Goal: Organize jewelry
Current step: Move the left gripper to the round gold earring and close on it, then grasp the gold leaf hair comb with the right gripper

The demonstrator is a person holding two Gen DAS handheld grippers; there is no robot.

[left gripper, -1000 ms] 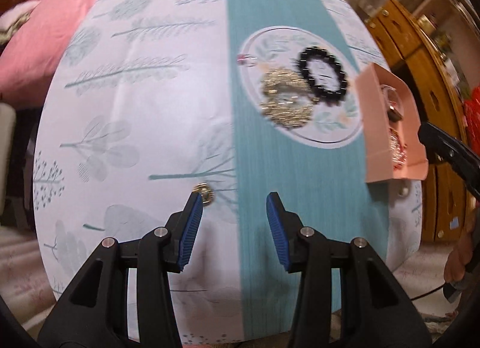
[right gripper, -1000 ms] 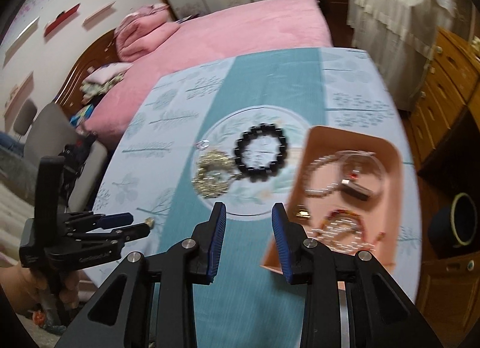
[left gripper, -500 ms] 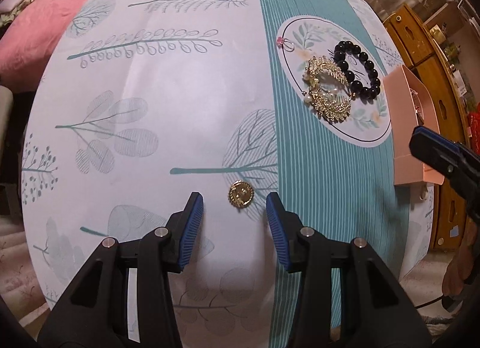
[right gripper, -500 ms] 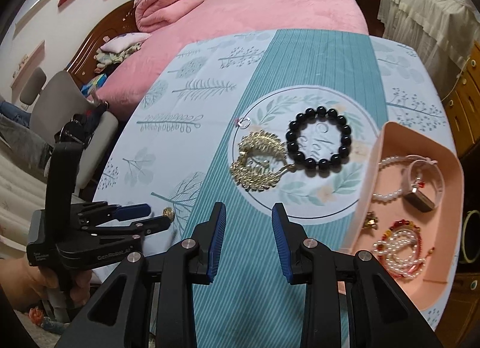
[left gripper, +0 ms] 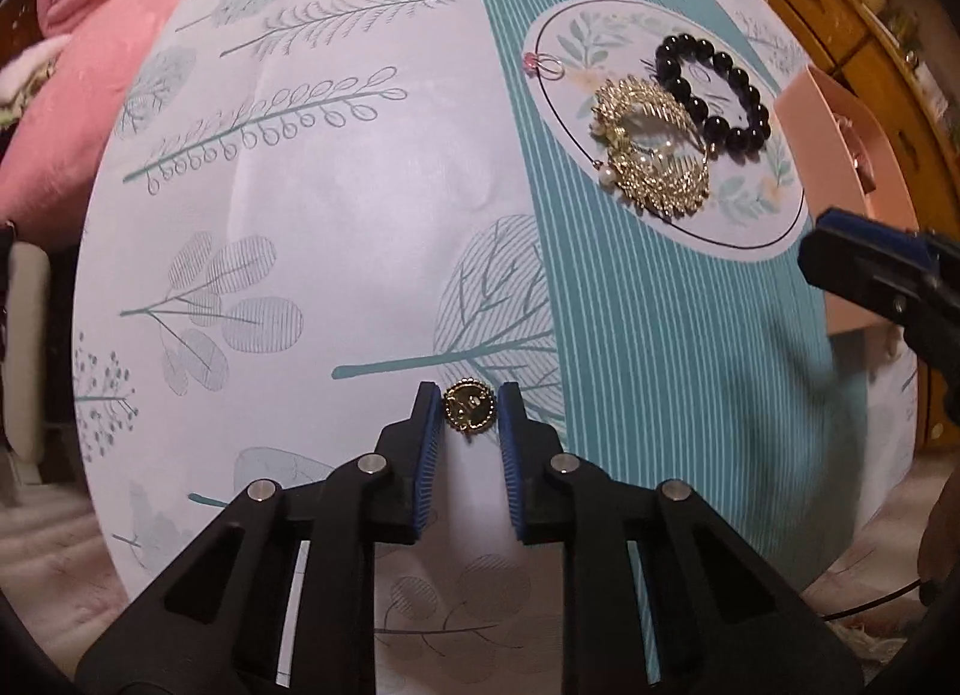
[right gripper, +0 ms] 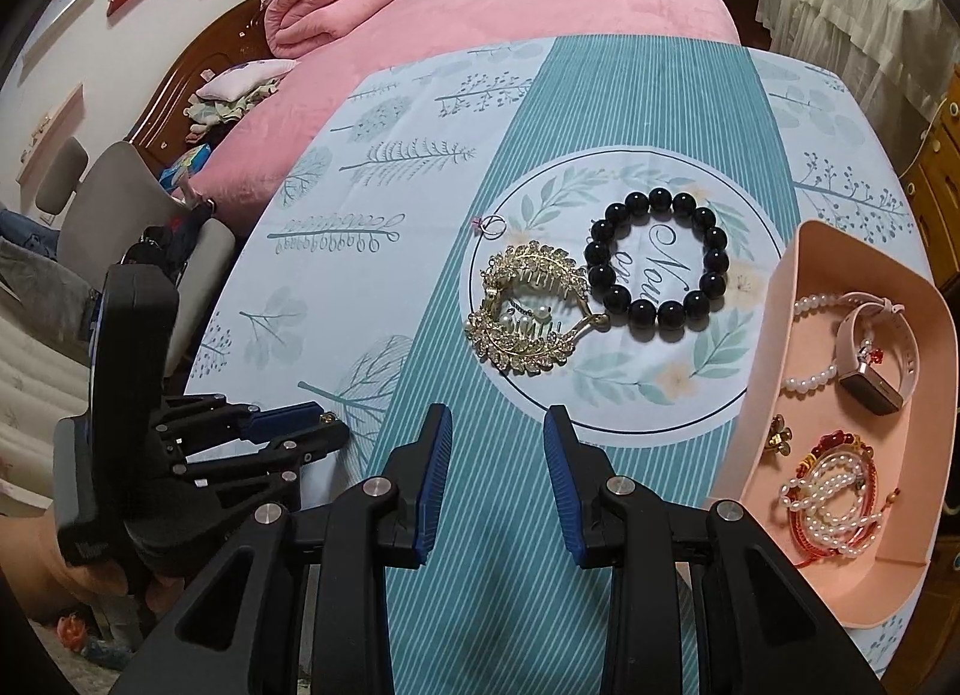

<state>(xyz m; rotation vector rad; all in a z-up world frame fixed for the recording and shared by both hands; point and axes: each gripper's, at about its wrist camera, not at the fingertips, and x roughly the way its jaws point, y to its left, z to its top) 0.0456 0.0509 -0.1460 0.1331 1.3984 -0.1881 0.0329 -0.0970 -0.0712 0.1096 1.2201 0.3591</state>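
Left claw (left gripper: 469,407): my fingers sit close on either side of the gold button earring (left gripper: 468,405), pads at its rim; I judge it pinched, or all but.
Where it lies: flat on the bench cloth (left gripper: 336,203), on the pale panel near my edge, right at the tips of my left claw.
How it should handle: light, rigid, small and smooth-faced, so likely slippery; I'd take it across its beaded rim, low to the cloth.
Right claw (right gripper: 497,443): fingers apart, holding nothing, hovering over the teal stripe.
Farther out: gold leaf hair comb (right gripper: 531,308) touching the black bead bracelet (right gripper: 657,264), a small ring charm (right gripper: 489,225) just beyond.
Destination, I judge: pink tray (right gripper: 756,395) at the right edge, well apart from the earring, already holding pearls and a watch.
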